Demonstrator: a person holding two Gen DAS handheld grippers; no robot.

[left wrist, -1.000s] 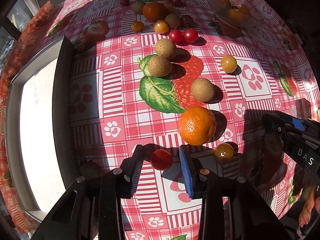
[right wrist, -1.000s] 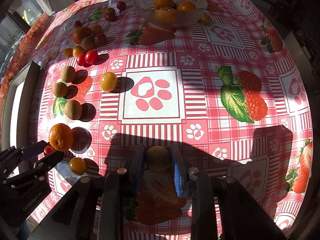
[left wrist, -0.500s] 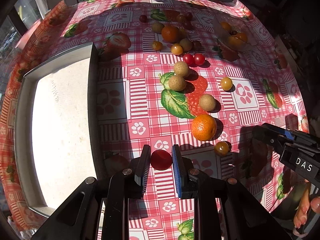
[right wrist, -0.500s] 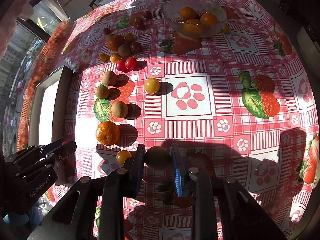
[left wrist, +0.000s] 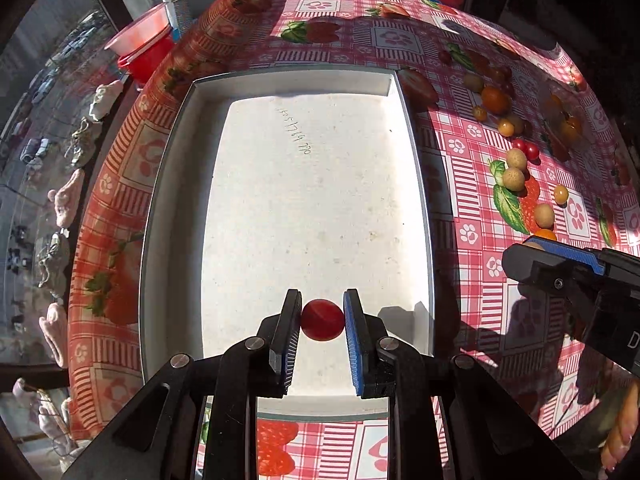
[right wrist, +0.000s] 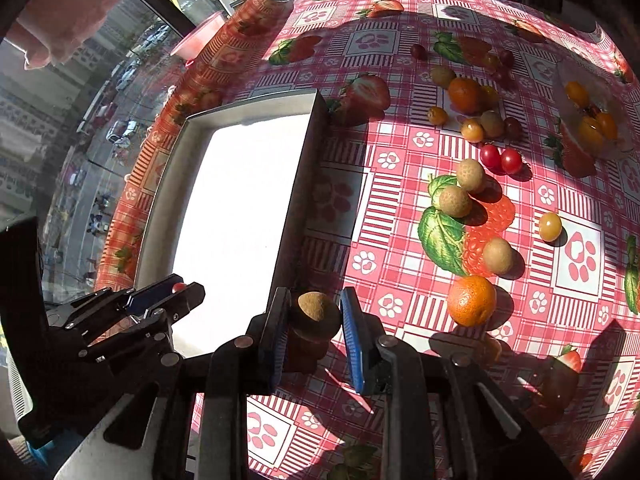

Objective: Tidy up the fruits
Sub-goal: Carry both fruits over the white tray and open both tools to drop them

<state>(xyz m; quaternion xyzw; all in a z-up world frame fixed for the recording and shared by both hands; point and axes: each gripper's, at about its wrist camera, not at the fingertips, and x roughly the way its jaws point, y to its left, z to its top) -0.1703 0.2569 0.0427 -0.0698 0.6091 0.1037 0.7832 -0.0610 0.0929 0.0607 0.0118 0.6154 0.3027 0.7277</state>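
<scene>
My left gripper point(left wrist: 322, 319) is clamped on a small red tomato point(left wrist: 322, 319), both blue pads pressing its sides, and it hangs over the near end of the white tray point(left wrist: 416, 184). The tray's floor below is bare and pale, with a line of handwriting near its far end. From my right camera I see that same gripper at the lower left, the tomato a red speck between its tips.

My right gripper point(right wrist: 316, 314) is closed on a round brown fruit point(right wrist: 316, 309), held firmly between the pads. It sits above the tablecloth point(right wrist: 372, 216) just beside the tray's dark right wall, not yet over the tray.

The remaining fruit lies on the red checked cloth to the right of the tray. An orange point(right wrist: 471, 300) is nearest my right gripper. Beyond it lies another brown fruit point(right wrist: 497, 255), then two more brown ones point(right wrist: 455, 201) touching each other on the printed leaf. A yellow tomato point(right wrist: 550, 227) lies alone further right. Two red tomatoes point(right wrist: 501, 158) lie side by side past those. Further back is a cluster with a second orange point(right wrist: 464, 94) and several small yellow and dark fruits. A clear bowl point(right wrist: 618, 136) at the far right holds orange-yellow fruit.

A red bucket point(left wrist: 140, 46) stands beyond the table's far left corner.
</scene>
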